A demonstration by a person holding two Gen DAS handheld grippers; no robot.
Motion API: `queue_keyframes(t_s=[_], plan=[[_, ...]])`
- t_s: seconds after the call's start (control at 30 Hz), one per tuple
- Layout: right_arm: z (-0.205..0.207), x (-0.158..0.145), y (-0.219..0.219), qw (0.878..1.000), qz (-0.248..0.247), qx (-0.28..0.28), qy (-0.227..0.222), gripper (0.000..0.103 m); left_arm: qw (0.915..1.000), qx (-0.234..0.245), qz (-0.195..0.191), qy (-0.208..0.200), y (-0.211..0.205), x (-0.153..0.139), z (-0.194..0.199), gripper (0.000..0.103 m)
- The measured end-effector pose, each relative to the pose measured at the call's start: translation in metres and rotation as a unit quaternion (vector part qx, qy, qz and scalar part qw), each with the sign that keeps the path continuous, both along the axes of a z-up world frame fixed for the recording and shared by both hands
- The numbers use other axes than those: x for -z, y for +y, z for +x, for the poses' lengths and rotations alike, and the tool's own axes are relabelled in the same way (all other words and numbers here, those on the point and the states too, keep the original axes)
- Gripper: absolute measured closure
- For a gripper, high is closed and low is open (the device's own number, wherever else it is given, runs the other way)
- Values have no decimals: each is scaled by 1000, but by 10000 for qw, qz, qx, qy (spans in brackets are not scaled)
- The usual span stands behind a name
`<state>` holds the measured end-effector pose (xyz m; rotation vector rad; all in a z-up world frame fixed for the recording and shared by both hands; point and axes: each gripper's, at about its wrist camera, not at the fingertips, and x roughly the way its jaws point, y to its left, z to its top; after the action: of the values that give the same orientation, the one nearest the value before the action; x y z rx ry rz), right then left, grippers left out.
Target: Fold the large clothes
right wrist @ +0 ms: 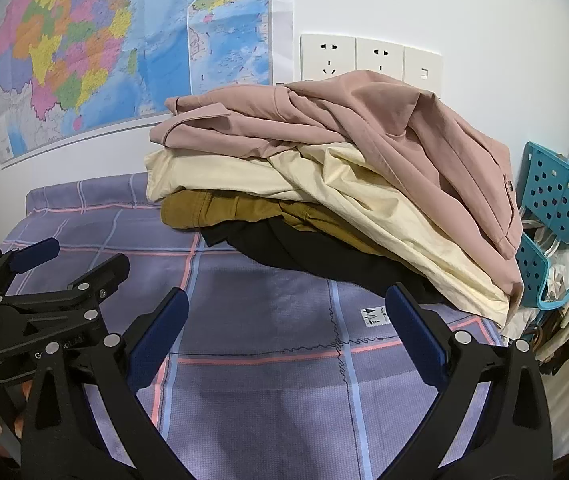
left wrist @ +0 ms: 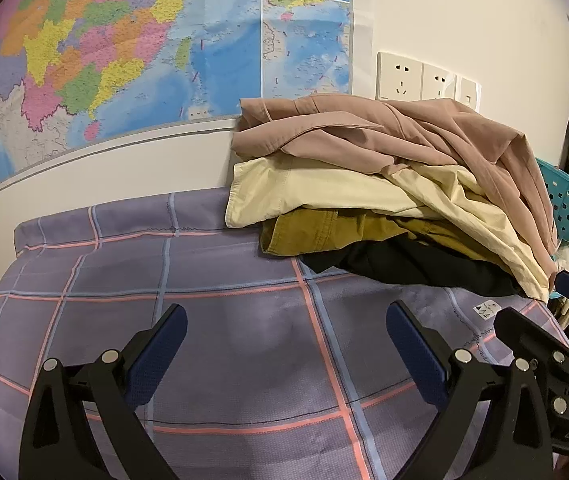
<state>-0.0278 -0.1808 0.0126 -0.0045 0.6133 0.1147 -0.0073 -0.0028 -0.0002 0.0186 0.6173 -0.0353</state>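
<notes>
A pile of clothes lies at the back right of the purple plaid table cover (left wrist: 212,280): a pink garment (left wrist: 384,136) on top, a cream one (left wrist: 324,192) under it, a mustard one (left wrist: 316,232), and a black one (left wrist: 404,268) at the bottom. The pile also shows in the right wrist view, with the pink garment (right wrist: 344,128) on top. My left gripper (left wrist: 286,320) is open and empty above the cover, short of the pile. My right gripper (right wrist: 286,304) is open and empty, its right finger close to the black garment (right wrist: 324,256).
A map (left wrist: 124,48) and wall sockets (left wrist: 400,76) are on the wall behind. A blue perforated basket (right wrist: 556,196) and hanging items stand at the right past the table edge. The left gripper shows in the right wrist view (right wrist: 44,276) at the left.
</notes>
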Motion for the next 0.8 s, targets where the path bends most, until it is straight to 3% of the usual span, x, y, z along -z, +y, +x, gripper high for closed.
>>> queue_keyframes(t_s=[0.8], plan=[[3,0,2,10000,-20,-65,14,5,10000,-16,-42,37,2,-1,3,7]])
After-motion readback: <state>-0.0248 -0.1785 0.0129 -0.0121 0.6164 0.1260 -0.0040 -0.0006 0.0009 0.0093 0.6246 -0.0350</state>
